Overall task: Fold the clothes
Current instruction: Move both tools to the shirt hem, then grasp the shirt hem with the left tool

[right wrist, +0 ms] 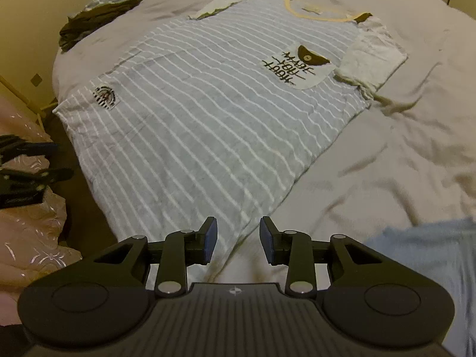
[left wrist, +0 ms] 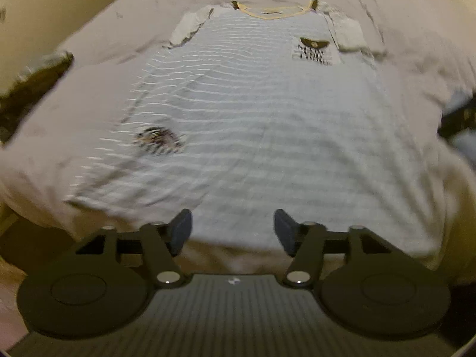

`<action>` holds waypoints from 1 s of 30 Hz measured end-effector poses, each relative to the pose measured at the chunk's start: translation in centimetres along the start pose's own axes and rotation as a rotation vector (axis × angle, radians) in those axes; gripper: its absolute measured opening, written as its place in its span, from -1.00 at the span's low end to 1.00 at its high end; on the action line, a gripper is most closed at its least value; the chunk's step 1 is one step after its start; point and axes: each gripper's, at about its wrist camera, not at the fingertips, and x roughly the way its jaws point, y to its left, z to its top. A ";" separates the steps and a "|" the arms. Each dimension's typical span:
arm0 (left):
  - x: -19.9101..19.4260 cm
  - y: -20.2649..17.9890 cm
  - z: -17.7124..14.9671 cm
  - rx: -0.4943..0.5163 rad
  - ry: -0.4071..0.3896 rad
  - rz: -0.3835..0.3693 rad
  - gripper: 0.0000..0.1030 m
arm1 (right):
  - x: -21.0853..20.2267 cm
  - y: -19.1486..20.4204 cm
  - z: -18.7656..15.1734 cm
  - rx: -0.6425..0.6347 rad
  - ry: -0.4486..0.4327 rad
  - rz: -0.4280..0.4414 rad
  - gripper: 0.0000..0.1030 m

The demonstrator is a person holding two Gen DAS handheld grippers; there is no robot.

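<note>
At the near edge of the bed, the left gripper [left wrist: 233, 232] hovers low over the hem of the striped T-shirt [left wrist: 253, 113], its two fingers spread wide with nothing between them. The right gripper [right wrist: 238, 242] hangs just off the shirt's near corner, fingers likewise parted and empty; that corner of the hem lies right under the left finger's blue pad [right wrist: 210, 242], though whether it touches I cannot tell.

From the right wrist the T-shirt [right wrist: 214, 119] lies face up and flat, stretching away toward 12 o'clock, collar farthest off. A round patch [right wrist: 104, 98] sits near its hem at about 10 o'clock, and a chest pocket [right wrist: 303, 64] with dark lettering lies up toward 1 o'clock. Both short sleeves are tucked in close to the body.

Beneath it, a wrinkled pale sheet [right wrist: 386, 154] covers the bed. A light blue cloth [right wrist: 425, 255] lies at 3 o'clock beside the right gripper. Far off at 11 o'clock, a dark crumpled garment [right wrist: 98, 15] rests on the sheet's edge. Pink patterned fabric [right wrist: 26, 232] bunches at 9 o'clock, off the bed.
</note>
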 end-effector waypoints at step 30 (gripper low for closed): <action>12.3 16.4 -6.1 1.354 -0.392 -0.007 0.18 | 4.6 16.0 0.2 0.278 0.041 -0.308 -0.04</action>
